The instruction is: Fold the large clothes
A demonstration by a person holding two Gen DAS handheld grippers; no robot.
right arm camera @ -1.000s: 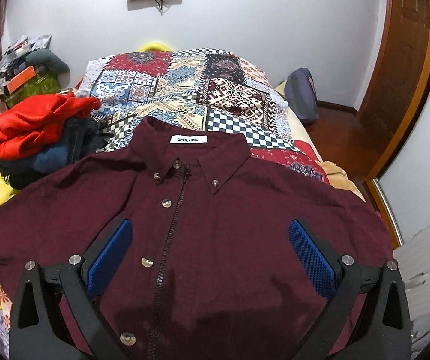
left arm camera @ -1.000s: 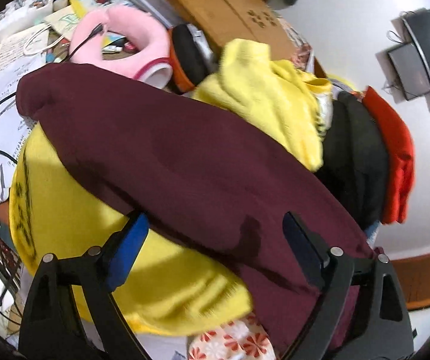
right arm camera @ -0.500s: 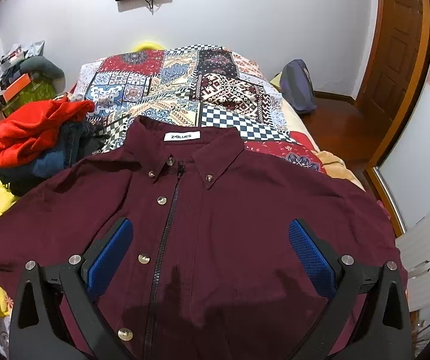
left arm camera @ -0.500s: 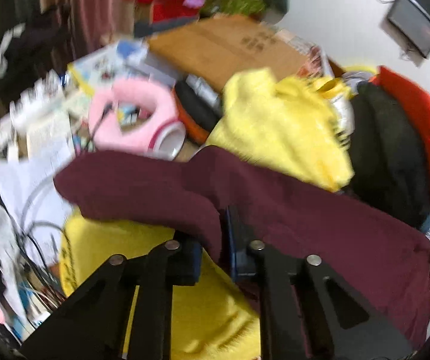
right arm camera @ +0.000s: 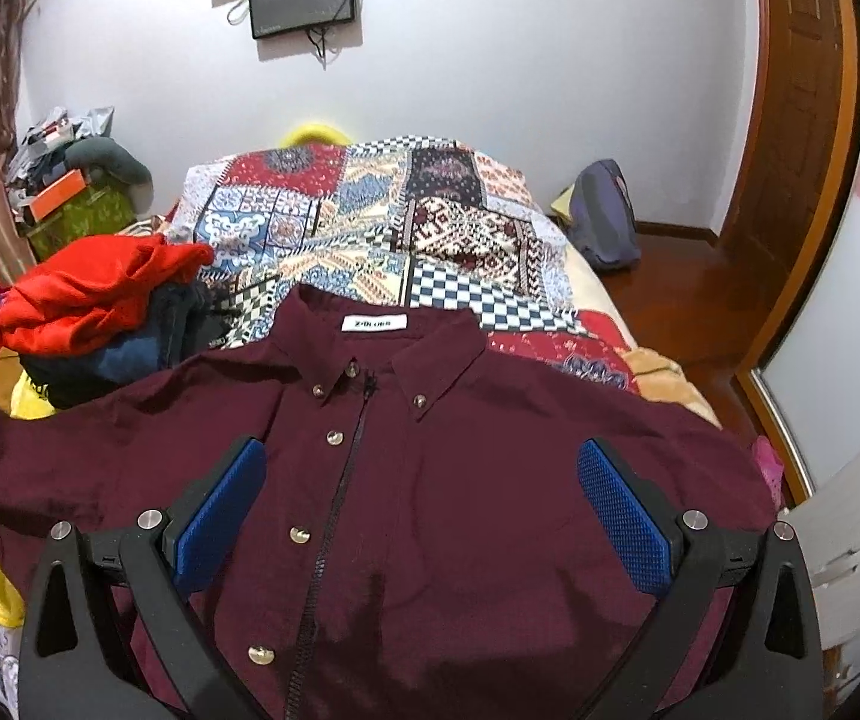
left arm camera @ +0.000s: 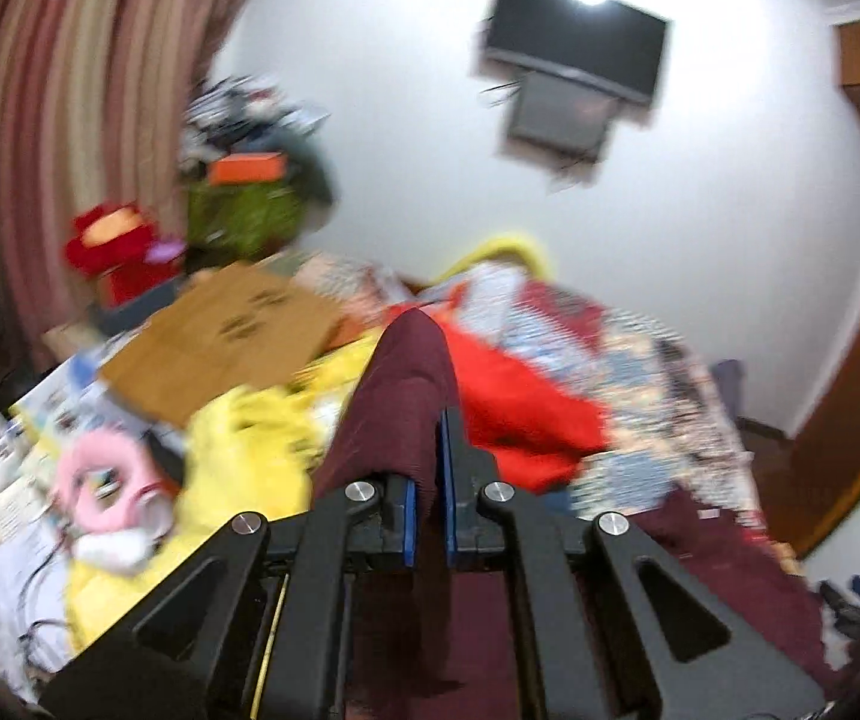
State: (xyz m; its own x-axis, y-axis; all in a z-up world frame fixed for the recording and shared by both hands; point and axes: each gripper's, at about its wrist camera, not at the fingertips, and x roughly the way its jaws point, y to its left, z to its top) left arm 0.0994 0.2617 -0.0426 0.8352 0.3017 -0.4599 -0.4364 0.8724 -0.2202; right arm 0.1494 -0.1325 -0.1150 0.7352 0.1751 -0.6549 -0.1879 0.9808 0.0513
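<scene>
A maroon button-up shirt [right arm camera: 460, 480] lies front up on the bed, collar toward the far wall. My right gripper [right arm camera: 424, 504] hovers open over the shirt's chest, its blue pads wide apart and empty. My left gripper [left arm camera: 427, 480] is shut on the maroon shirt's left sleeve [left arm camera: 406, 396], lifted so the cloth drapes over the jaws. The left wrist view is blurred by motion.
A patchwork bedspread [right arm camera: 370, 240] covers the bed. A pile of red [right arm camera: 100, 294], dark and yellow clothes sits at the left. A cluttered side table with a cardboard sheet [left arm camera: 220, 336] and pink object [left arm camera: 106, 486] is further left. A backpack [right arm camera: 604, 222] stands on the floor at right.
My left gripper closed on the sleeve, then lifted it and swung up toward the bed and wall. My right gripper stayed open over the shirt and drew back slightly.
</scene>
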